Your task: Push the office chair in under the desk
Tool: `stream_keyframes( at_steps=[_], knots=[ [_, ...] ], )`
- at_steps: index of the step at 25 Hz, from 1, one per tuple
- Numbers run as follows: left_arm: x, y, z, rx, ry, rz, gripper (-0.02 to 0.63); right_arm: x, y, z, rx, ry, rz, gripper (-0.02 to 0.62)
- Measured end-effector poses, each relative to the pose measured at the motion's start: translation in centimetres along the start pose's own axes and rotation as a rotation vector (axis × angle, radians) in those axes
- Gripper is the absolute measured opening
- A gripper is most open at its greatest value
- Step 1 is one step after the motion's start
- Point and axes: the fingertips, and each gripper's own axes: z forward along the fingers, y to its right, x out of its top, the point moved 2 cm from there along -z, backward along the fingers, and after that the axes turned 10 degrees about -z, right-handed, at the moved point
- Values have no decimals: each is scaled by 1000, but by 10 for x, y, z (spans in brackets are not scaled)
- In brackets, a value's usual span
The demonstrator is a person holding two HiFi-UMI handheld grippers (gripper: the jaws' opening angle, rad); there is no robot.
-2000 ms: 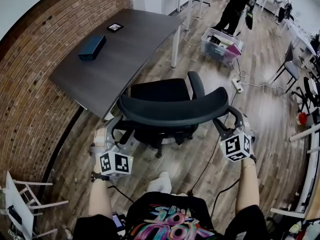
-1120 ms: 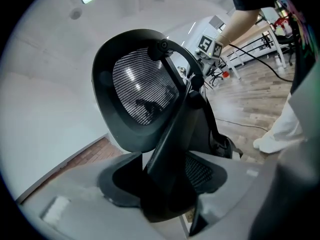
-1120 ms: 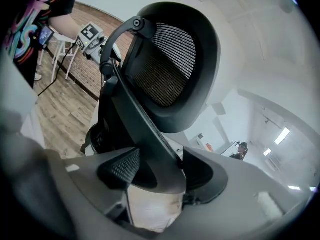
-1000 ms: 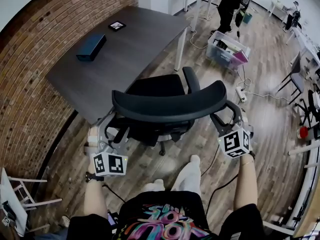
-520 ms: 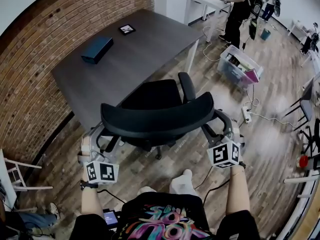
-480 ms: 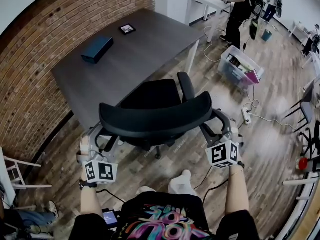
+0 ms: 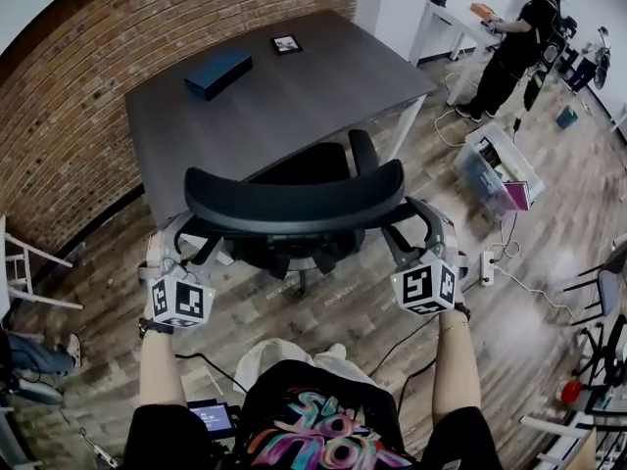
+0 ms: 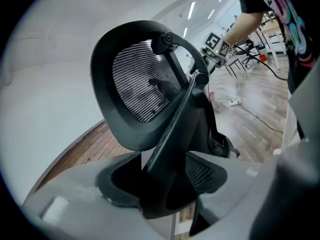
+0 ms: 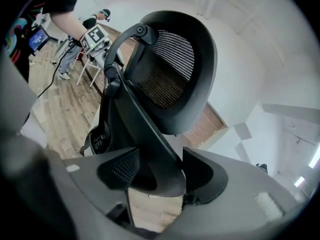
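1. Looking along my left gripper, I see both jaws pressed on a black strut of the office chair. The strut fills the gap between them, and the mesh backrest rises above.
2. My right gripper does the same on the opposite side: its jaws pinch the other black strut of the chair frame.
3. From the head view, the two grippers sit at the left and right ends of the curved backrest, with their marker cubes turned toward me.
4. The chair stands on the wooden floor with its seat pointing to the desk. The front of the seat meets the near edge of the dark tabletop, while the backrest and the base are on my side of that edge.
5. On the desk lie a blue box and a small dark card, well apart from the chair.
6. A brick wall runs along the left side of the desk.
7. Farther to the right, a person stands at a white table, and a clear plastic bin rests on the floor nearby.
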Motion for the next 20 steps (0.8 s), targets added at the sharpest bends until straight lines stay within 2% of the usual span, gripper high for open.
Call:
stream_keyframes(
  at_steps=[5,20],
  knots=[
    [9,-2,19,45,-33,-38,268,-12,25,33,36,42,-24,265],
    [26,-15,72,144,-90,-78,268,-37,77,115,99,120,-60,267]
  ],
)
